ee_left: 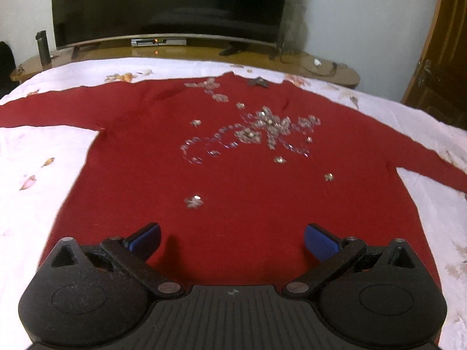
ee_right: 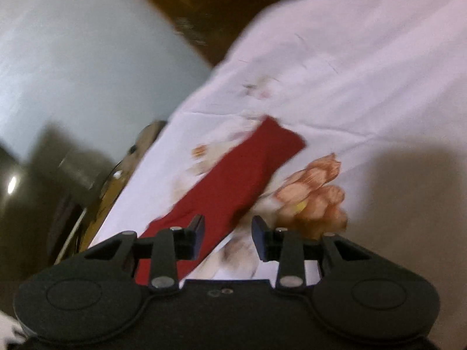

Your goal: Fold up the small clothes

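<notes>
A red top (ee_left: 233,151) with silver beadwork lies spread flat on a white flowered sheet (ee_left: 38,180), sleeves out to left and right, a television (ee_left: 172,5) beyond its far edge. The left gripper (ee_left: 232,240) hangs over the near hem, jaws wide apart. The right gripper (ee_right: 227,230), in a blurred view, stands partly open over the sleeve (ee_right: 233,180), apparently not pinching it.

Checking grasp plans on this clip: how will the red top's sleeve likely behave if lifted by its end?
The sleeve is probably floppy: it lies flat and thin on the bedsheet. It looks light, so the rest should trail and drag. The beadwork on the red top may add weight and snag.
</notes>
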`<move>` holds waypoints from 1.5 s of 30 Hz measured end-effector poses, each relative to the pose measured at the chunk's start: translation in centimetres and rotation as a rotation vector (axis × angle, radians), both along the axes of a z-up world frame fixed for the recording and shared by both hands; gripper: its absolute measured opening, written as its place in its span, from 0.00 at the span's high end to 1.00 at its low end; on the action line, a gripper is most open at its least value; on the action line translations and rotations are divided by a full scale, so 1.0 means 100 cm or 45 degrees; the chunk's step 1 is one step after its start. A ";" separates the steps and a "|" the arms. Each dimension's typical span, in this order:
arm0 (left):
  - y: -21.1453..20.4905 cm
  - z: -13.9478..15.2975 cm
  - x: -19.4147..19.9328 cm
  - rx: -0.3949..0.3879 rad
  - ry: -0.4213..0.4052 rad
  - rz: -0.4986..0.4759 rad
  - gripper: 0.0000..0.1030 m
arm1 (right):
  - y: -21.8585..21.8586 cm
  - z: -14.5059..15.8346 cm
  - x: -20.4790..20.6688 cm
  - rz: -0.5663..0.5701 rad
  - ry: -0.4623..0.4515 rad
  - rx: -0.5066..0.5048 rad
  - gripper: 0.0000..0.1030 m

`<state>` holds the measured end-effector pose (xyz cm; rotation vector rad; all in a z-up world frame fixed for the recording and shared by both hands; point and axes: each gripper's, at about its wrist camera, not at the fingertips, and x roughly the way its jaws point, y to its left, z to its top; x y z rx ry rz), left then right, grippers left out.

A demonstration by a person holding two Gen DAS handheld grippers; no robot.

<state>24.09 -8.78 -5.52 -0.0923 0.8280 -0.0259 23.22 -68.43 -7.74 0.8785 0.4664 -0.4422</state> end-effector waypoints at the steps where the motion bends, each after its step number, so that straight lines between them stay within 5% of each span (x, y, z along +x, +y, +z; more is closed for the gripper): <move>1: -0.003 -0.003 0.002 0.006 0.015 0.002 0.00 | -0.008 -0.008 0.003 -0.028 0.007 0.046 0.68; 8: -0.002 -0.012 0.021 -0.005 0.077 0.053 0.00 | -0.021 -0.022 0.018 0.025 -0.099 0.166 0.70; 10: -0.002 -0.009 0.026 -0.013 0.054 0.056 0.00 | -0.025 -0.022 0.023 0.040 -0.103 0.155 0.82; 12: 0.001 -0.006 0.029 -0.023 0.032 0.064 0.00 | -0.026 -0.022 0.025 0.032 -0.074 0.105 0.93; 15: 0.019 -0.004 0.034 -0.080 0.017 0.098 0.00 | -0.024 -0.019 0.033 0.028 -0.016 -0.001 0.93; 18: 0.047 -0.006 0.037 -0.155 0.001 0.158 0.00 | 0.008 0.006 0.053 0.097 0.077 -0.257 0.93; 23: 0.096 -0.011 0.040 -0.161 -0.016 0.214 0.00 | 0.110 0.060 0.086 0.334 0.017 -0.580 0.93; 28: 0.152 -0.014 0.033 -0.159 -0.027 0.279 0.00 | 0.236 0.085 0.114 0.609 -0.095 -0.642 0.93; 34: 0.217 -0.019 0.013 -0.190 -0.010 0.357 0.00 | 0.395 0.067 0.145 0.938 -0.096 -0.625 0.93; 39: 0.253 -0.020 0.007 -0.161 0.015 0.402 0.00 | 0.489 0.024 0.158 1.169 0.026 -0.680 0.92; 43: 0.264 -0.026 0.015 -0.199 0.040 0.397 0.00 | 0.520 0.007 0.145 1.265 0.042 -0.789 0.65; 45: 0.259 -0.026 0.026 -0.235 0.043 0.343 0.00 | 0.518 0.017 0.127 1.274 -0.003 -0.810 0.63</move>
